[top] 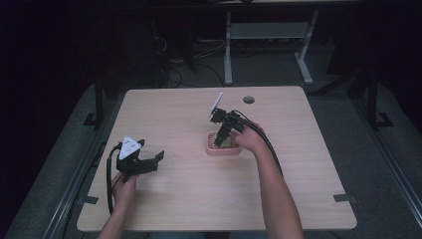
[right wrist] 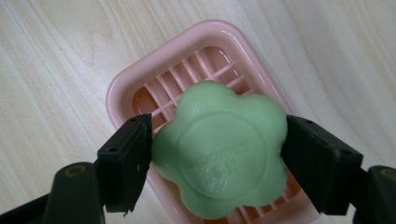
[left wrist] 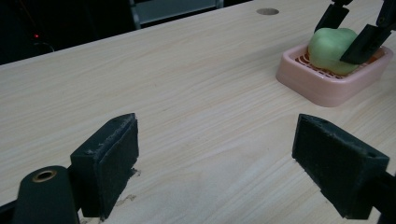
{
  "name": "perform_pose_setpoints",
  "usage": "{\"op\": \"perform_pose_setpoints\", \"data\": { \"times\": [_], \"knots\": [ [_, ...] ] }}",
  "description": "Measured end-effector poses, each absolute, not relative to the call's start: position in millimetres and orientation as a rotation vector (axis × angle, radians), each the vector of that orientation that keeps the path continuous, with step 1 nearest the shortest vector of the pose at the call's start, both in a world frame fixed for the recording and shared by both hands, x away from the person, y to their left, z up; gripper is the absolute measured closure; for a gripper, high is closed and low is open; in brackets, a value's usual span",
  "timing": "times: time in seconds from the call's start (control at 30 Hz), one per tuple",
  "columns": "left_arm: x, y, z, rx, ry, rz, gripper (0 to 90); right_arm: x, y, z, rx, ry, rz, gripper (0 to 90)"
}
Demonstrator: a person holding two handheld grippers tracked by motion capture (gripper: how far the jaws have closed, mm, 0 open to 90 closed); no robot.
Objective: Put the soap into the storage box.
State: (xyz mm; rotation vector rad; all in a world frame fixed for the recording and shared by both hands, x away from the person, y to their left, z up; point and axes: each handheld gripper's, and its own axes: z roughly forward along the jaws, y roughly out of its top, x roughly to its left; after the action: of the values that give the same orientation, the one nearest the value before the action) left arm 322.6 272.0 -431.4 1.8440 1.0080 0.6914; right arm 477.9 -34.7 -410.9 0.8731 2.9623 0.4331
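Right gripper: your right gripper [right wrist: 217,158] points down over the pink soap dish [right wrist: 140,84], its two black jaws closed against opposite sides of the green soap [right wrist: 219,149]. In the right gripper view both pads press on the soap's lobed edge.

Soap: the green soap is flower-shaped with a raised round panel and faint embossed lettering that is too soft to read. It sits over the dish's slatted grid, towards the near end in the right gripper view. You cannot tell from these views whether its underside rests on the slats or hangs just above them.

Dish: the pink soap dish [top: 213,149] lies flat on the wooden table [top: 298,174], right of the middle in the high view. Seen from the left gripper view, the dish [left wrist: 322,86] sits at the far right with the soap [left wrist: 329,49] rising above its rim and the other gripper's jaws on either side of it.

Left gripper: your left gripper [left wrist: 215,158] is spread wide with nothing between its pads, only bare tabletop. In the high view it [top: 157,160] is held near the table's left front, well apart from the dish, with its grey three-cornered plate on top and its cable trailing down towards the table edge.

Table: the table has a round cable hole [top: 249,99] near its far edge, beyond the dish.
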Motion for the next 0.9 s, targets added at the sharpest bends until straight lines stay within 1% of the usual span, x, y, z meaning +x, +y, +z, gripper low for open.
{"op": "perform_pose_setpoints", "data": {
  "times": [0.4, 0.9],
  "knots": [
    [322.4, 272.0, -431.4, 1.851, 1.008, 0.687, 14.3, 474.1, -49.6, -396.7, 0.913, 2.917, 0.500, 23.7],
    [322.4, 270.9, -431.7, 1.856, 1.000, 0.691, 14.3, 463.6, -77.0, -388.8, 0.943, 2.879, 0.567, 23.7]
  ]
}}
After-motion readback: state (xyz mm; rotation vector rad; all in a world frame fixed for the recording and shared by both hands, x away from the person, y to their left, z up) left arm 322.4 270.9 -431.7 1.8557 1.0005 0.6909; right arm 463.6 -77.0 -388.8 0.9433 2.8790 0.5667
